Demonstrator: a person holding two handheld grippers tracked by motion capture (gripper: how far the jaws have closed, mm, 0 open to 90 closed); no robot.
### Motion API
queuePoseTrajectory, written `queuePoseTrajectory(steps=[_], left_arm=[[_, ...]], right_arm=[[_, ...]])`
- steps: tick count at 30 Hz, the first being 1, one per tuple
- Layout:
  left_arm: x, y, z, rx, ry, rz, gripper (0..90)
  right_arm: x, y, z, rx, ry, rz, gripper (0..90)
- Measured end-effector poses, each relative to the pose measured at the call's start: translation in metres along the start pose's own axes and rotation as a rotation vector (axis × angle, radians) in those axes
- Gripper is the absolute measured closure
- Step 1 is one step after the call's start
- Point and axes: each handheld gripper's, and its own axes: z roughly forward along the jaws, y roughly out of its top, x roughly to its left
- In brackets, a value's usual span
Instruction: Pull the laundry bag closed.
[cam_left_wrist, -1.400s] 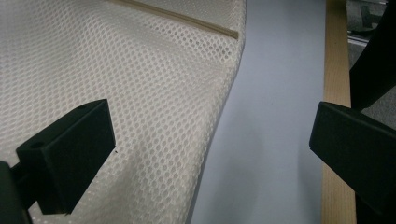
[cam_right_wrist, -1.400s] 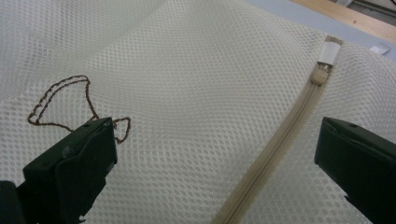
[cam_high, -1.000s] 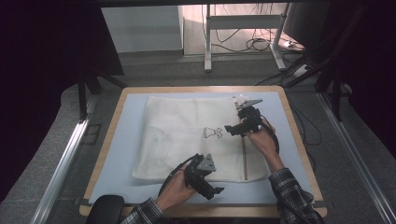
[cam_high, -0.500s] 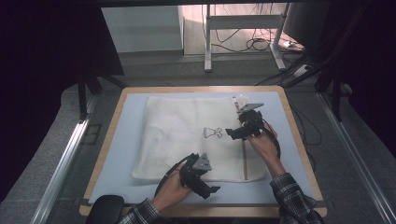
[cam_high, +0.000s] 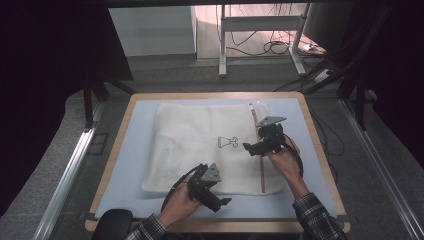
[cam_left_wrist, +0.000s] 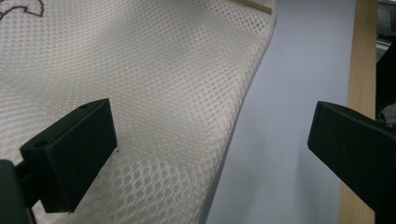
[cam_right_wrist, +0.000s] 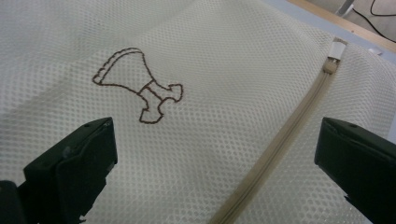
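A white mesh bag (cam_high: 200, 145) lies flat on the pale blue mat, with a brown stitched motif (cam_high: 227, 142) and a beige zipper (cam_high: 261, 165) down its right side. My left gripper (cam_high: 216, 199) is open at the bag's near edge. In the left gripper view the mesh bag (cam_left_wrist: 154, 84) lies under the left jaw, its edge runs between the jaws, and the left gripper (cam_left_wrist: 210, 154) holds nothing. My right gripper (cam_high: 251, 148) hovers open over the zipper beside the motif. The right gripper view has the motif (cam_right_wrist: 140, 88), zipper (cam_right_wrist: 280, 135) and white zipper pull (cam_right_wrist: 336, 49) ahead of the open right gripper (cam_right_wrist: 215, 168).
The blue mat (cam_high: 140, 150) sits on a table with a wooden rim (cam_high: 320, 145). Bare mat borders the bag on the left, right and near sides. Beyond the table are a metal stand (cam_high: 222, 45) and cables on the floor.
My right gripper has drifted a little toward the person along the zipper. The left gripper has hardly moved. Both stay open.
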Motion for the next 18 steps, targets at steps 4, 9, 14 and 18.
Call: queuePoseTrajectory(steps=[4, 9, 14, 18], left_arm=[[0.0, -0.001, -0.001, 0.003, 0.007, 0.004, 1.1], [0.001, -0.003, -0.004, 0.0, 0.013, 0.002, 1.0], [0.004, -0.008, -0.009, -0.017, 0.018, -0.025, 1.0], [0.006, -0.011, -0.013, -0.03, 0.023, -0.045, 1.0]], right_arm=[[0.004, -0.004, -0.005, -0.014, 0.018, 0.002, 0.0], [0.012, -0.01, -0.014, -0.019, 0.036, -0.009, 0.0], [0.019, -0.015, -0.019, -0.016, 0.048, -0.019, 0.0], [0.024, -0.02, -0.024, -0.02, 0.065, -0.017, 0.0]])
